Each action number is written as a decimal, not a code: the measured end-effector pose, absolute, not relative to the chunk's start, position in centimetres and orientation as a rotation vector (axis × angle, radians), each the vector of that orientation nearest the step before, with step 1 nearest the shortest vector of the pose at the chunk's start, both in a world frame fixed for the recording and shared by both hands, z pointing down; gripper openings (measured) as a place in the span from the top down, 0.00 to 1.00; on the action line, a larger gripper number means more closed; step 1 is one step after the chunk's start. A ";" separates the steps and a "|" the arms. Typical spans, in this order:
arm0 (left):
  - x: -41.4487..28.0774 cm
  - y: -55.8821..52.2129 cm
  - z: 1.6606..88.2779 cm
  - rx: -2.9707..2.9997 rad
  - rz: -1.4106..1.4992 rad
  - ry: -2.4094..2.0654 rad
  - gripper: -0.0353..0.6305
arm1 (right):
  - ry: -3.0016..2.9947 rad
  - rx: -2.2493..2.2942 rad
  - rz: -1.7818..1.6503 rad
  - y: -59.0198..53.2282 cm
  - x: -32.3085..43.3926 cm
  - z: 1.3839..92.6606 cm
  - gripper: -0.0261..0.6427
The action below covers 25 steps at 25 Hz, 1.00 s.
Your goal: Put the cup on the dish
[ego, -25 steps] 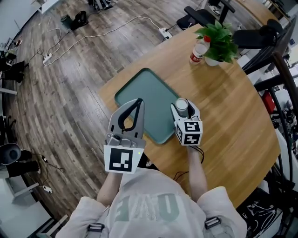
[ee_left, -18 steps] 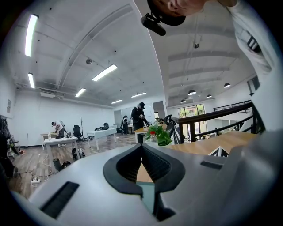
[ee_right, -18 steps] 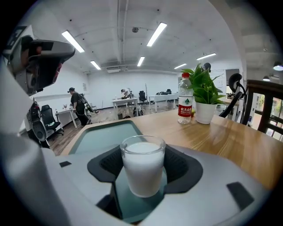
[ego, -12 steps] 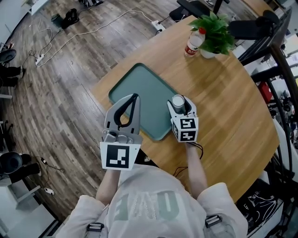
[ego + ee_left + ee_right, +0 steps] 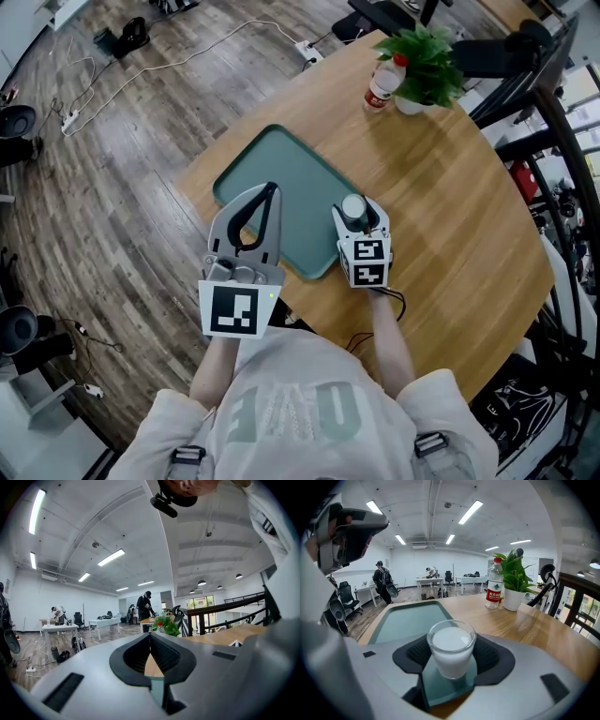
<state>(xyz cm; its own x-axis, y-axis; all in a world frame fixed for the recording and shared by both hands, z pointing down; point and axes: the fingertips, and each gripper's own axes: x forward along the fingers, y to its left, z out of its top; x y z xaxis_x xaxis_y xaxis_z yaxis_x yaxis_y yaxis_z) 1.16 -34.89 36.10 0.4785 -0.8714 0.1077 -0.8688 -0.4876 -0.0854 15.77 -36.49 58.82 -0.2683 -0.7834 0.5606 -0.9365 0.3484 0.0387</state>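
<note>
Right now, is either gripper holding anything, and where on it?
The right gripper clamps the glass cup by its side walls, one jaw on each side. The left gripper is shut on nothing.

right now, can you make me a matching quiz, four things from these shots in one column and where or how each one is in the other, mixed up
Things:
1. cup
2. left gripper
3. water bottle
4. green tray

Place or state:
a. beside the potted plant
b. lying flat on the wooden table
c. shut, nothing in it
d. gripped by the right gripper

Pairs: 1-d, 2-c, 3-a, 4-b
</note>
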 end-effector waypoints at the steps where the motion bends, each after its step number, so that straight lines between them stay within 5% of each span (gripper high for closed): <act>1: 1.2 -34.9 36.0 -2.685 -0.208 1.578 0.93 | -2.122 1.497 0.422 -36.4 15.9 58.9 0.56; 15: 0.5 -32.7 34.7 -2.689 -0.110 1.571 0.93 | -2.090 1.520 0.436 -35.9 16.7 57.7 0.56; 25: 1.9 -29.7 29.3 -2.681 0.070 1.399 0.93 | -2.309 1.998 0.117 -32.8 19.1 38.0 0.56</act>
<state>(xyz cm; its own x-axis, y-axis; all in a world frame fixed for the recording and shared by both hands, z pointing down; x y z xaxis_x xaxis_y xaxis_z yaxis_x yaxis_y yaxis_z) 1.94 -29.75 29.30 0.5725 -0.8144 -0.0949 -0.8198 -0.5668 -0.0820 19.10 -32.83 37.96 -0.1429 -0.9830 0.1149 -0.9896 0.1436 -0.0019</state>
